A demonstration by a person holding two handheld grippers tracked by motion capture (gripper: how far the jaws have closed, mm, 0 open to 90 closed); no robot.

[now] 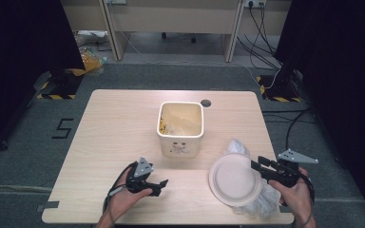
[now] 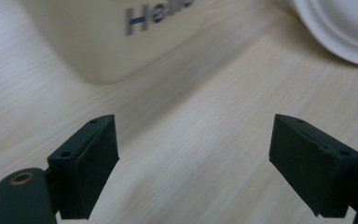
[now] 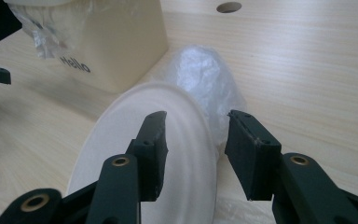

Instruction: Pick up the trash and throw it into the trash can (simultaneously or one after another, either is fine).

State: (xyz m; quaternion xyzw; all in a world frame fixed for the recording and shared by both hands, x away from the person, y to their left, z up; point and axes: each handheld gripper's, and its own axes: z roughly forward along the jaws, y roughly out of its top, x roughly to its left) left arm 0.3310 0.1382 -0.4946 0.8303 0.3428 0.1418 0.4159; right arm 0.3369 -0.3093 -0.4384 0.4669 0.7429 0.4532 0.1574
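So the right gripper point(image 3: 193, 140) has its jaws part-open, straddling the near rim of the white paper plate point(image 3: 177, 154), pads not clearly pressing on it yet. The plate sits on a crinkly clear plastic bag point(image 3: 205, 77) at the table's point(image 1: 114, 123) front right, just beside the cream bin point(image 1: 180, 128). Looks super light and a bit floppy to me, so pinch the rim edge-on; the centre gives nothing to bite. That bag underneath is probably slippery and may slide or tag along. The left gripper point(image 2: 193, 163) is open over bare wood, holding nothing.
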